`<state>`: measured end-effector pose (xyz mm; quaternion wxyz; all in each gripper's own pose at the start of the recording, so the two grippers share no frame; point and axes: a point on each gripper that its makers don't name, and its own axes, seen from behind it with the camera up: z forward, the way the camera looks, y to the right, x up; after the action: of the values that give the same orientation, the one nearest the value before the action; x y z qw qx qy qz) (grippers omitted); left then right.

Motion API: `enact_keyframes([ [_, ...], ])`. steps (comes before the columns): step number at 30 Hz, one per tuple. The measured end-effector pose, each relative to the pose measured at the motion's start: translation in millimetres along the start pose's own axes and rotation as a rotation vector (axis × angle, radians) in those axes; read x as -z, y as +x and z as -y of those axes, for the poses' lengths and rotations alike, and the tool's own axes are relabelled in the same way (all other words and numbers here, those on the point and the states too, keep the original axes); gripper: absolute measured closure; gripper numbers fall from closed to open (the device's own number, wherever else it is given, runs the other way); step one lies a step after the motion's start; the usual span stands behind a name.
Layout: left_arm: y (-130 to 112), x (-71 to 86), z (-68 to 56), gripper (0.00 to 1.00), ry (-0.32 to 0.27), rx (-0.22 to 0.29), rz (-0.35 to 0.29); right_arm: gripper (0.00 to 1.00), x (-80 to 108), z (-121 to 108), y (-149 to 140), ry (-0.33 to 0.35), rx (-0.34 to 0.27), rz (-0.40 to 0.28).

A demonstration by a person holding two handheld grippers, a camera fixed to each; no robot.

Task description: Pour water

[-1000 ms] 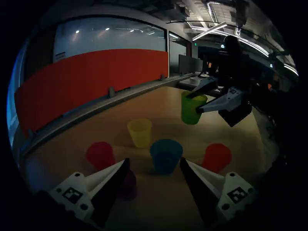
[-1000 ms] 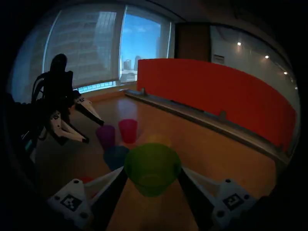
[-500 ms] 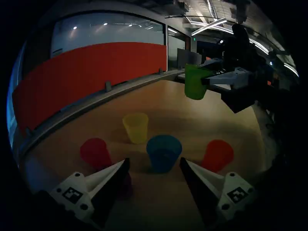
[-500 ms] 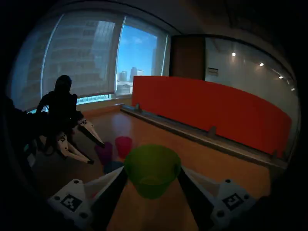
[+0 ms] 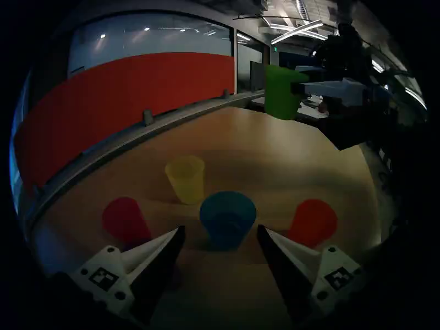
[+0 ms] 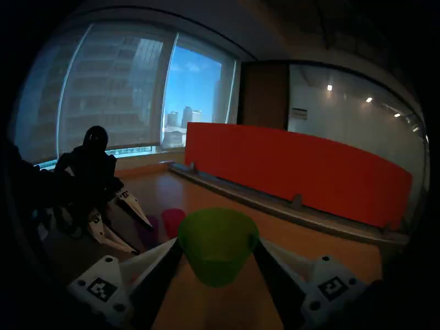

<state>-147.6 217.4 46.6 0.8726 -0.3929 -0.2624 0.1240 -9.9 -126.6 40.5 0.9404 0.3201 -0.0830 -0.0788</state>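
While the green cup (image 6: 218, 245) hangs high above the table (image 5: 264, 148), pinched at its sides between the two fingers of the right gripper (image 6: 217, 242), the pour looks yet to begin. The cup is upright, and in the dim light it cannot be told whether it holds water.

The likely trouble lies in the aim. Four cups stand close together near the table edge nearest the left gripper (image 5: 219, 229): a blue cup (image 5: 227, 217) in front, a yellow cup (image 5: 186, 179) behind it, and a red cup (image 5: 124, 217) and an orange cup (image 5: 313, 220) to either side. A tilt begun from this height, or off-centre, would probably splash the wood or land in a neighbouring cup. A light plastic cup gripped only at the sides could also slip or twist as it tips.

The left gripper is spread wide and holds nothing. The blue cup sits just beyond its fingertips, between them, and whether either tip touches it cannot be told. A red partition (image 5: 121, 93) runs along the table's far edge.
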Motion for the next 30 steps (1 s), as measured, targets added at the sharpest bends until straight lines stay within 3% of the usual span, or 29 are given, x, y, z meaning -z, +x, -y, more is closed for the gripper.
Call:
enact_keyframes([
  [30, -5, -48.2, -4.8, 0.08, -0.005, 0.025, 0.071, 0.09, 9.2, -6, 4, -0.019, 0.009, -0.009],
])
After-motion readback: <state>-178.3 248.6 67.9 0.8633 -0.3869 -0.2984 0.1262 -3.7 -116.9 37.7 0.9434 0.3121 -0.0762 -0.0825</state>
